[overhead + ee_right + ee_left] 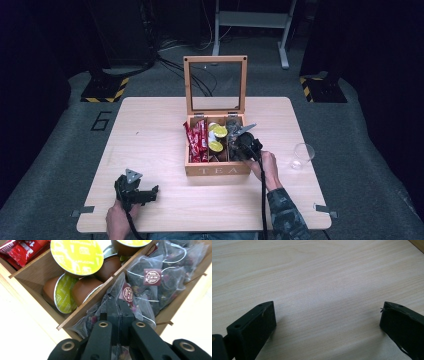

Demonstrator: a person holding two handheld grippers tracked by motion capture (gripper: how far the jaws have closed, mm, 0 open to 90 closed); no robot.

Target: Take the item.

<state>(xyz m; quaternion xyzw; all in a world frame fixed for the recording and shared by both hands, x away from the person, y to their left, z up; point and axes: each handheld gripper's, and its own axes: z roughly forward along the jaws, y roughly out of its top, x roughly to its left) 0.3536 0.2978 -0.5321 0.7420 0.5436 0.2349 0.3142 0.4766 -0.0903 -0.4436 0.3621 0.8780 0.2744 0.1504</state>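
Tea bag gripped, not yet lifted out.
Right gripper pinches 1 tea bag inside the wooden box; left gripper rests spread over the table.

The high view looks forward and down over the whole tabletop; the left gripper view skims bare wood closely; the right gripper view peers closely into the tea box, shared with the high view.

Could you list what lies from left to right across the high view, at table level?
Left gripper → red snack packets → yellow-lidded capsules → right gripper, shut on a tea bag in the tea box → clear plastic cup.
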